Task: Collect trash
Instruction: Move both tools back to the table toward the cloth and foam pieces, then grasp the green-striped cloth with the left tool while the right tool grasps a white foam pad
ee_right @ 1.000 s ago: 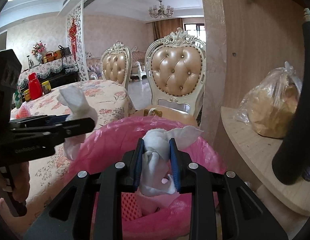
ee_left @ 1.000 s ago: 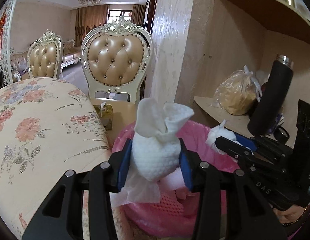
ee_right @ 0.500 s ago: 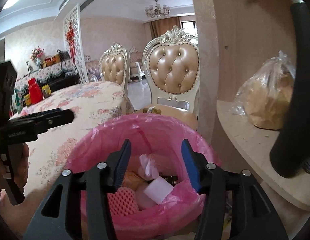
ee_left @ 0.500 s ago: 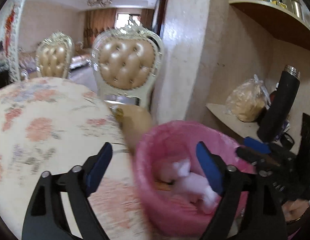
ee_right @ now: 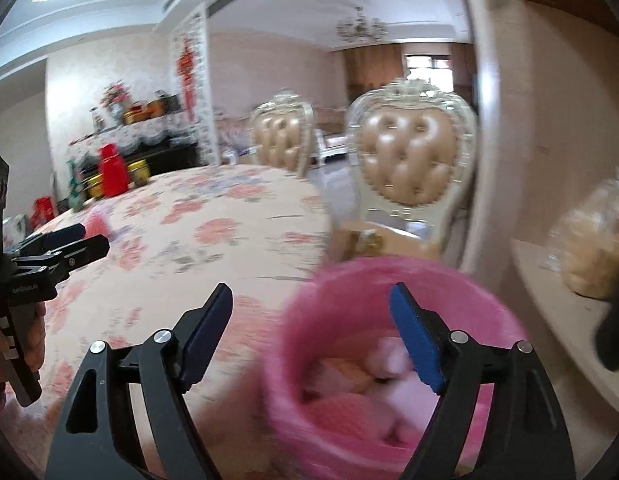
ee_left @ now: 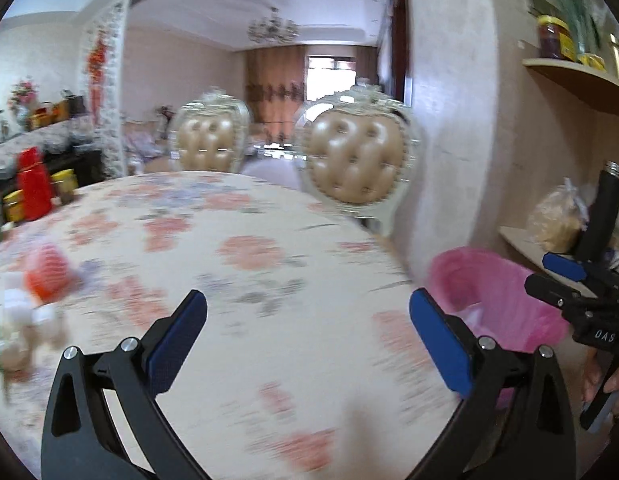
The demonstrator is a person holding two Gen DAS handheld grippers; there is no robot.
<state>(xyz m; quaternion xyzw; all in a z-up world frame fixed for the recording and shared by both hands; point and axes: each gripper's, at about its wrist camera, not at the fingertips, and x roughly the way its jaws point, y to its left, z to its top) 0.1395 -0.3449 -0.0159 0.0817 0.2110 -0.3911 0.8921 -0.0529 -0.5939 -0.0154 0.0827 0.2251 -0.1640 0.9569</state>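
Pink-lined bin (ee_right: 393, 360) sits just off the table (ee_left: 269, 280) edge holding tissues, and with both the left hand-held gripper (ee_left: 307, 338) and right hand-held gripper (ee_right: 311, 336) spread empty, a hasty reach toward the blurred scraps (ee_left: 33, 300) could knock them off.

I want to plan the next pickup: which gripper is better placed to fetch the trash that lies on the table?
Left. The left gripper, jaws open and empty, faces the floral table, with the blurred red and white trash at its far left. The right gripper, also open, sits over the pink bin.
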